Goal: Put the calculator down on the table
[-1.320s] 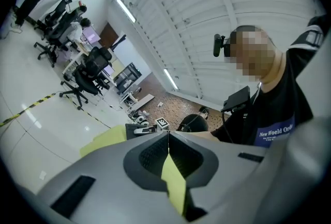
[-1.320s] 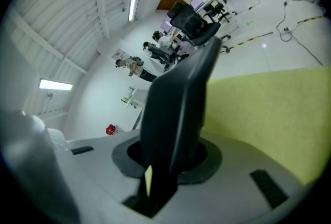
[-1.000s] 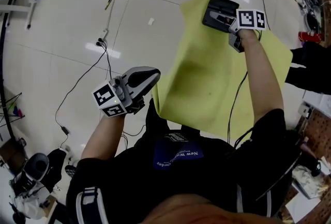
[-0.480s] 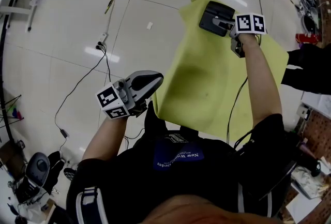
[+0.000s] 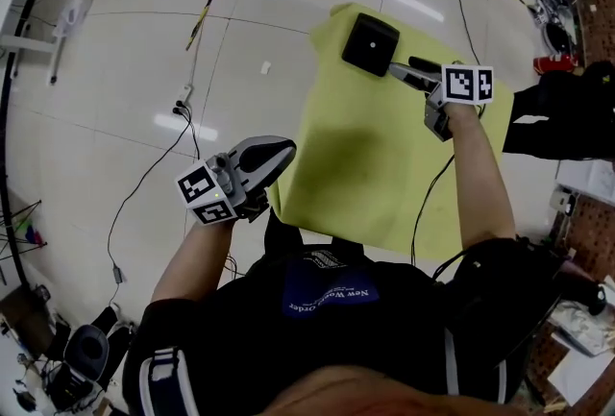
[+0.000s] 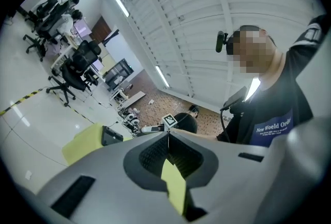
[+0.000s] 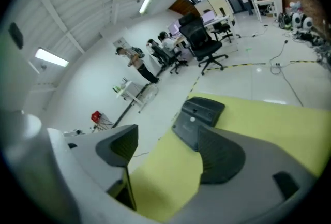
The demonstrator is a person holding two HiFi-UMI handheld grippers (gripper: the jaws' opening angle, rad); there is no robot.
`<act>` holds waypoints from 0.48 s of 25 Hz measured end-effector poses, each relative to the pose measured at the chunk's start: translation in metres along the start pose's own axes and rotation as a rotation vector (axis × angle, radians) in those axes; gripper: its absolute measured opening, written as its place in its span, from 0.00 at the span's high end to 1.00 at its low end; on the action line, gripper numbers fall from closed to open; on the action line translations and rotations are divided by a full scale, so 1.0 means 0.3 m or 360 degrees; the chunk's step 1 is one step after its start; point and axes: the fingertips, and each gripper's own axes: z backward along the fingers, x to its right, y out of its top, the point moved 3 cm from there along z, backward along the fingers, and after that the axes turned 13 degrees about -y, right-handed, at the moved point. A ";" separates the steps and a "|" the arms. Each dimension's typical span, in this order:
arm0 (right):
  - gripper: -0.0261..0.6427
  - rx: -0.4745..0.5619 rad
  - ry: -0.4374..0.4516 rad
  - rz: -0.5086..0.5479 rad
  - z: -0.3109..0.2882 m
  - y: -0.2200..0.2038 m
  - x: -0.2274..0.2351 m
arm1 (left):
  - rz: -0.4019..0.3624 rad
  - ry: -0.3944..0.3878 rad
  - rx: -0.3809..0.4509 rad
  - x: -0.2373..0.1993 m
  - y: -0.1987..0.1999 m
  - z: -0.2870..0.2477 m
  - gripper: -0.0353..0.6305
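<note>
The black calculator (image 5: 371, 43) lies flat at the far end of the yellow-green bench (image 5: 384, 164), so the set-down looks done. The right gripper (image 5: 405, 70) is just beside it on the near side. Its fingers have just opened wide and are empty. The left gripper (image 5: 277, 153) hovers off the near corner, fingers pressed together, apparently idle.

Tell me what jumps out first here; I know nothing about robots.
The bright yellow table fills the middle of the head view, with a black calculator lying flat at its far corner. Beside it, the right gripper has just been opening its jaws, with nothing between them.
</note>
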 end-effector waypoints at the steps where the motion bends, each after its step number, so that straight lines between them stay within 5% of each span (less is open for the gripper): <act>1: 0.44 0.0063 0.0091 -0.0009 0.050 -0.002 -0.036 | -0.0015 -0.0012 -0.0005 0.013 0.013 -0.019 0.94; 3: 0.46 0.0215 0.0239 -0.0009 0.171 -0.003 -0.099 | -0.0049 -0.0041 -0.0019 0.050 0.040 -0.064 0.94; 7: 0.78 0.0594 0.0501 0.0048 0.504 0.012 -0.229 | -0.0155 -0.0091 -0.0071 0.175 0.099 -0.184 0.94; 10: 0.96 0.0819 0.0553 0.0131 0.768 0.010 -0.282 | -0.0288 -0.0155 -0.0123 0.271 0.180 -0.308 0.94; 12: 0.98 0.0900 0.0551 0.0174 0.932 -0.024 -0.315 | -0.0359 -0.0198 -0.0146 0.363 0.226 -0.393 0.94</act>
